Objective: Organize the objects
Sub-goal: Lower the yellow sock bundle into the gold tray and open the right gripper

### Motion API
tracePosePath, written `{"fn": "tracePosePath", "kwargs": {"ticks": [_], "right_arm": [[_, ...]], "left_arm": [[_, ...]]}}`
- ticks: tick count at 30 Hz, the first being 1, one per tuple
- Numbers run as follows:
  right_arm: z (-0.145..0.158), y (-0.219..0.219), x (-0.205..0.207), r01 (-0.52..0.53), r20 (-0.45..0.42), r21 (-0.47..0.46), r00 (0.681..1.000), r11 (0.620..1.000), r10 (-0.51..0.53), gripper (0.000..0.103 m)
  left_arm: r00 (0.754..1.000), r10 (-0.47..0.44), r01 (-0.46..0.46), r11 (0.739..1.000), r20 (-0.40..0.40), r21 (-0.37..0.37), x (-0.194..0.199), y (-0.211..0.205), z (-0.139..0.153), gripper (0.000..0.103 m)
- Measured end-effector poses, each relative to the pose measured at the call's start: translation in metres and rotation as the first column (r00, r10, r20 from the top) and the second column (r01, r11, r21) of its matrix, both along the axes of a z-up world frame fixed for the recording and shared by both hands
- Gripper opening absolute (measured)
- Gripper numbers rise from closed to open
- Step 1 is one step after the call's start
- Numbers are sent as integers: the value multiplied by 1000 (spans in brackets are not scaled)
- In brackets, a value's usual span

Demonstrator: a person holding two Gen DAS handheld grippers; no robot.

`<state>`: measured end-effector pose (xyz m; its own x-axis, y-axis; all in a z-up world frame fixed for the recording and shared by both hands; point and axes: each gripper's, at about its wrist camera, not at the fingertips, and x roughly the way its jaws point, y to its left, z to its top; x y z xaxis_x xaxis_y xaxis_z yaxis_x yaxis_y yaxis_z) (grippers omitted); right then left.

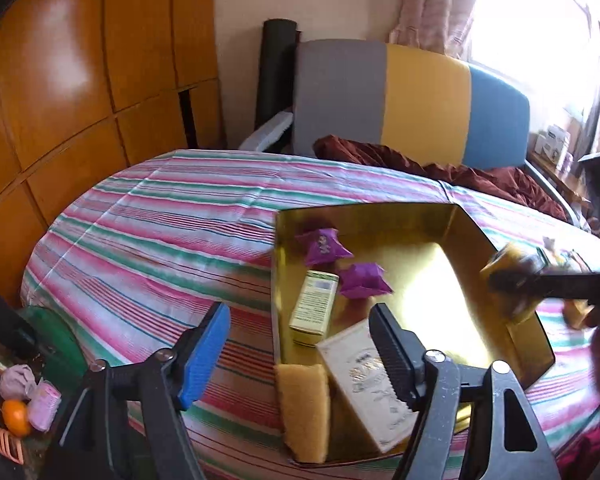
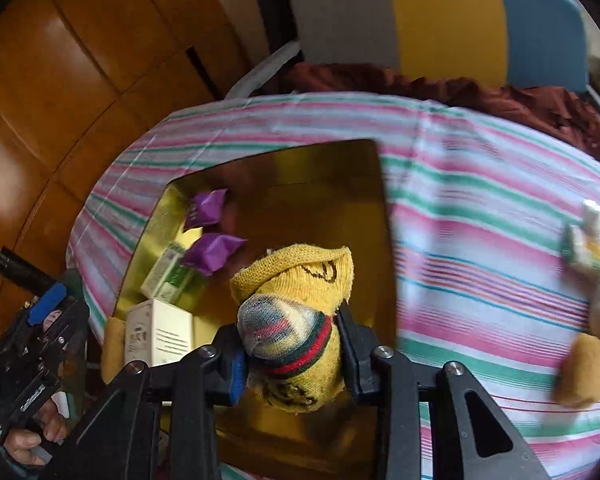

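Item: gold tray [image 2: 384,208], centre of the right wrist view, lying on the striped bedsheet [image 2: 480,208]. Status: partly filled.

Already inside, along the tray's left side in that view: two purple sachets [image 2: 214,252], a green-and-white carton [image 2: 168,276], a white box [image 2: 160,332] at the lower left, and a yellow sponge-like block [image 1: 302,412] leaning at the tray's near corner (bottom centre of the left wrist view).

In transit: yellow sock bundle [image 2: 296,320], lower centre of the right wrist view, above the tray's open middle. My right gripper [image 2: 290,356] is clamped on it, one pad pressing each side. The bundle is knitted yellow cloth, rolled into a lump, with a red-and-green stripe band round it and a worn grey patch at the near end; a dark printed mark shows on the upper fold. It looks soft and squashes under the pads (I judge it will not roll once dropped).

My left gripper [image 1: 300,344], bottom of the left wrist view: jaws apart, nothing between the pads, and the white box lies behind the right finger.

Still outstanding, right edge of the right wrist view, on the sheet outside the tray: a small pile of packets [image 2: 590,240] (blurred, contents unclear) and another yellow block [image 2: 580,372]. By my estimate, more than half is done.
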<state>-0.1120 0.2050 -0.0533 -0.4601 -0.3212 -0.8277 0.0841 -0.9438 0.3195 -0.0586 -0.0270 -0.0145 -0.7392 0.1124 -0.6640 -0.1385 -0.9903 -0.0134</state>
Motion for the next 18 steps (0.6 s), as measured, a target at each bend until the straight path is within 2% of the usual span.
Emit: {"fn": "tracePosePath", "kwargs": {"ticks": [4,6,8,10,18], "right_arm": [[-23,-37,-18,-43,38,-45,998,998,44,42],[-30,-49,-22,-59,46,-108,997,992,64,49],[-35,-56,-24,-74,51,-151,995,986,82,61],[-34,-58,-20,-92,40,-173,994,981,100,67],[-16,-38,11,-72,-36,-71,997,995,70,68]], "left_arm": [[999,42,-42,999,2,15,-3,-14,-1,74],[999,49,-50,998,8,23,-4,-16,-3,74],[999,48,-48,999,10,26,-3,-16,-5,74],[999,40,-40,999,12,24,-2,-14,-6,74],[1000,11,-11,1000,27,16,2,-1,-12,74]]}}
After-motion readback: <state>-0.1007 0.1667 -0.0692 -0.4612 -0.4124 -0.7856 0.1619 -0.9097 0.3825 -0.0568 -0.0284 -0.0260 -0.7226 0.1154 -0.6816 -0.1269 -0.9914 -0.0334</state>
